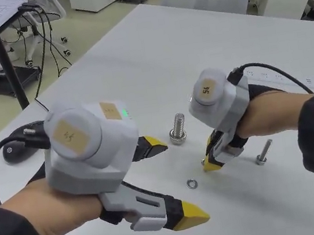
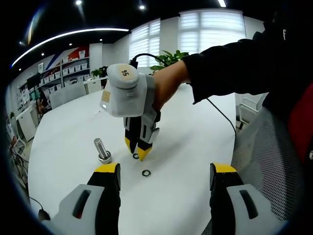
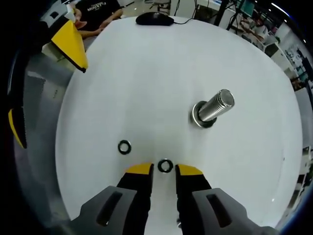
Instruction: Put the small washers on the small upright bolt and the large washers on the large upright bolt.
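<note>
My right tongs point(image 1: 212, 164) point down at the surface point(image 1: 154, 53). The jaws are a little apart and straddle a washer point(image 3: 165, 165) that lies flat between the tips, with nothing gripped yet. A second washer point(image 3: 124, 147) lies just beside it. The large bolt point(image 3: 212, 108) stands near, with what look like washers at its foot, though they are too small for me to be sure. The small bolt point(image 1: 263, 152) sits off to my right. My left tongs point(image 2: 165, 170) hang wide open. I reckon the washer is light, stiff, thin and slick on this smooth top, so it may skate or flip. I'd take it across the outer rim, with the tips low to the surface, and close gently.
</note>
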The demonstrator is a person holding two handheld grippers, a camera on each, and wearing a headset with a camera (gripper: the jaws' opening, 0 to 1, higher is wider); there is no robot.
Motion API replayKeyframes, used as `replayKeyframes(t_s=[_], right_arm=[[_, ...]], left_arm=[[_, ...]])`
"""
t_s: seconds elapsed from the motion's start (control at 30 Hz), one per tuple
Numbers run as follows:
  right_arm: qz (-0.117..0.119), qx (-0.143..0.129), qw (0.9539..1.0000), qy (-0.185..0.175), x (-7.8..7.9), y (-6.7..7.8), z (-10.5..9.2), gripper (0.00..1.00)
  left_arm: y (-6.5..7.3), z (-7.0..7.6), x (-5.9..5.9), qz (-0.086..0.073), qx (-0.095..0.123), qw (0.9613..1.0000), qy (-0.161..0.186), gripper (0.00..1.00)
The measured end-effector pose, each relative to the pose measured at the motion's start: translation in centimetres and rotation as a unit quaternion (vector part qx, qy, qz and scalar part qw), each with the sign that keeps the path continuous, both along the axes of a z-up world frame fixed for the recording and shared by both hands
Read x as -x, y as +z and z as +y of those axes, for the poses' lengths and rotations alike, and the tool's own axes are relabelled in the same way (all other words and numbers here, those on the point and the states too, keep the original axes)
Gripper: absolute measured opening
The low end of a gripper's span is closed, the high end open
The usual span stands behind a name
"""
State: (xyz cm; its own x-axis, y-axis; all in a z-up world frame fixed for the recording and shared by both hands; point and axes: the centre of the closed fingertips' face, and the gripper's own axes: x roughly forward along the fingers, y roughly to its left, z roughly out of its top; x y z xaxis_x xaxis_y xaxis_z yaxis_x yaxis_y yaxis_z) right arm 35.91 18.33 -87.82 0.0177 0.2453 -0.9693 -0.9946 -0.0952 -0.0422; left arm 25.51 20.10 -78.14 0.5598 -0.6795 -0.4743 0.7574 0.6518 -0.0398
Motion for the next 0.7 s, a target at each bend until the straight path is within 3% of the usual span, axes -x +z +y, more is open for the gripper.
replayKeyframes(t_s=[0.43, 0.7], right_arm=[[0.013, -0.005, 0.9998, -0.011, -0.16, 0.01, -0.02, 0.19], [0.008, -0.003, 1.0000, -0.003, -0.16, 0.01, -0.10, 0.15]], left_arm=[[0.01, -0.02, -0.14, 0.001, -0.001, 1.0000, 0.000, 0.74], [-0.03, -0.04, -0.21, 0.002, -0.001, 1.0000, -0.001, 0.74]])
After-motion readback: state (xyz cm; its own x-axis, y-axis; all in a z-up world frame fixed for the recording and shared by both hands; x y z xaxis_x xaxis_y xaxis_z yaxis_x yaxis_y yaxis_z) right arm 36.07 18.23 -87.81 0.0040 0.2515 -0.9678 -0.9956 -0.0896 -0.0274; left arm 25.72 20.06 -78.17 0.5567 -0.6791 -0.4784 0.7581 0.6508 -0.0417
